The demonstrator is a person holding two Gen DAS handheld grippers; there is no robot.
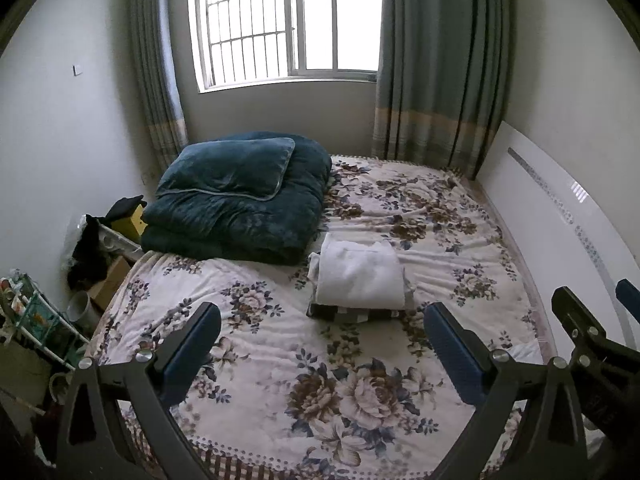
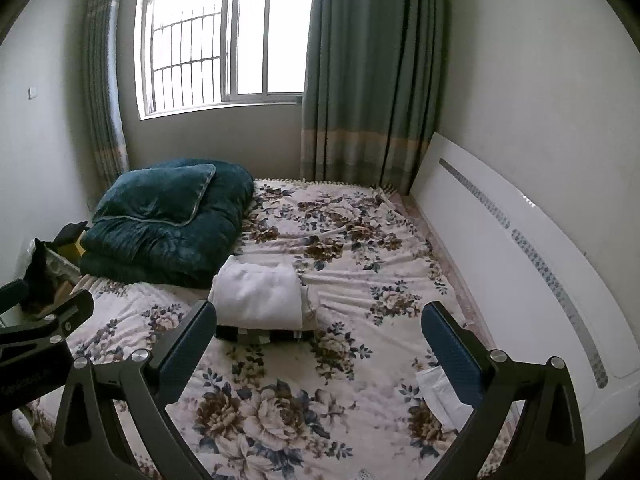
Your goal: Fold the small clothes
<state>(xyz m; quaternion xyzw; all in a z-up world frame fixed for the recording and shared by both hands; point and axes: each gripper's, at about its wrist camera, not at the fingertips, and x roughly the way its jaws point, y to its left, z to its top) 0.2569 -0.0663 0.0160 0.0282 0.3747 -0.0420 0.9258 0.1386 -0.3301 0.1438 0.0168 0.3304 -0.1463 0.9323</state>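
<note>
A folded white garment (image 1: pixel 360 276) lies on top of a dark folded garment (image 1: pixel 352 314) in the middle of the floral bed; the stack also shows in the right wrist view, white (image 2: pixel 260 296) over dark (image 2: pixel 264 335). My left gripper (image 1: pixel 322 338) is open and empty, held above the bed in front of the stack. My right gripper (image 2: pixel 320 332) is open and empty, just right of the left one. A small white cloth (image 2: pixel 438 394) lies by the right fingertip near the bed's right edge.
A folded dark teal quilt with a pillow (image 1: pixel 240 196) sits at the bed's far left. A white headboard (image 1: pixel 560 216) runs along the right. A window with curtains (image 1: pixel 288 24) is behind. Boxes, a rack and clutter (image 1: pixel 92 264) stand left of the bed.
</note>
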